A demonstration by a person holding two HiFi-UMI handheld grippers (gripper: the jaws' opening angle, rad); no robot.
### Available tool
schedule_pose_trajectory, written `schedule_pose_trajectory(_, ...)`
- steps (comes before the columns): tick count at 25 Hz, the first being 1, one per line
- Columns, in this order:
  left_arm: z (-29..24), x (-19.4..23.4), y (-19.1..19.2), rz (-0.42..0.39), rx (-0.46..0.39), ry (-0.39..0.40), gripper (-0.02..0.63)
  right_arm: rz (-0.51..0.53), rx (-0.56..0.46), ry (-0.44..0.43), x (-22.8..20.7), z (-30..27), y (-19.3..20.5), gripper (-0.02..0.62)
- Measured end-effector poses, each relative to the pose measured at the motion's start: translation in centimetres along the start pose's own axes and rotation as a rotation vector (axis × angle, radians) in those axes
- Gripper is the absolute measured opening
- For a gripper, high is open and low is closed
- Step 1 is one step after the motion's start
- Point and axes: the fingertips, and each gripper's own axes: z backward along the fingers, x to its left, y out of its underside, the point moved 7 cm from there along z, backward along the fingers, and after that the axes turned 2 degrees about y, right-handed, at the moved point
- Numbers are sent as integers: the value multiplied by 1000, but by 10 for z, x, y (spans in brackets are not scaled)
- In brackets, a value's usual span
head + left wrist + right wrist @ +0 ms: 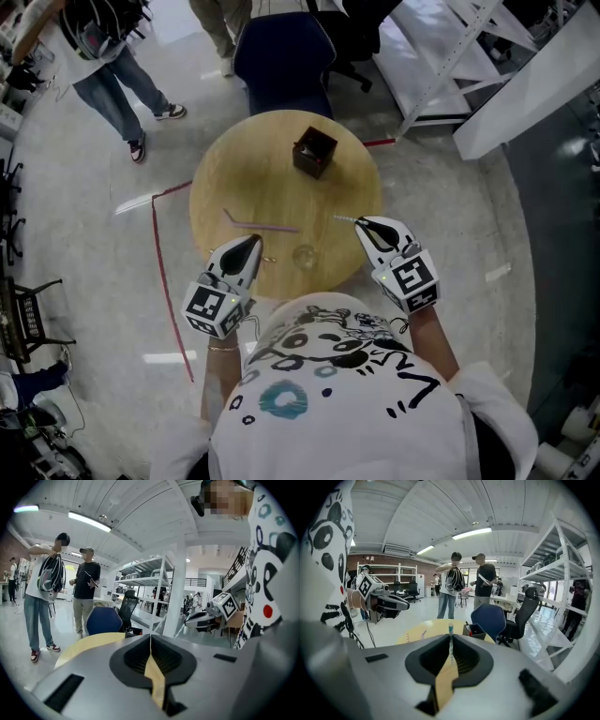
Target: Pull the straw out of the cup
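The round wooden table (281, 141) carries everything. A dark open box (314, 152) stands toward its far edge, and a purple straw (262, 225) lies flat left of the middle, running roughly side to side. The clear cup (303, 255) stands close to the near edge, hard to make out against the wood, and nothing shows rising from it.

The left gripper (255, 242) hangs over the near-left edge. In its own view the left gripper (150, 644) has its jaws pressed together with nothing between them.

The right gripper (360, 222) is over the near-right edge, its jaws clamped on the thin striped straw (343, 218). In the right gripper view the straw (450, 637) stands out between the closed jaws. It continues the line of the right gripper (450, 654) itself, toward the table's middle.

The cup lies left of the straw's free end and nearer the near edge, apart from it, between the two grippers. On this showing the straw looks already clear of the cup. The next move would turn on carrying it off along its own length, away from the rim, with the right gripper alone
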Motion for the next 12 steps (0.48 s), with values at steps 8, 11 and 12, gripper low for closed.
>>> schedule_pose_trajectory(8, 0, 4, 9, 40, 6, -9, 17, -36, 15, 1, -1, -10, 10, 40)
schedule_pose_trajectory(11, 0, 3, 12, 47, 10, -11, 17, -45, 21, -1, -1, -12, 15, 40)
schedule_pose_trajectory(12, 0, 3, 13, 49, 11, -11, 17, -47, 24, -2, -1, -13, 17, 40)
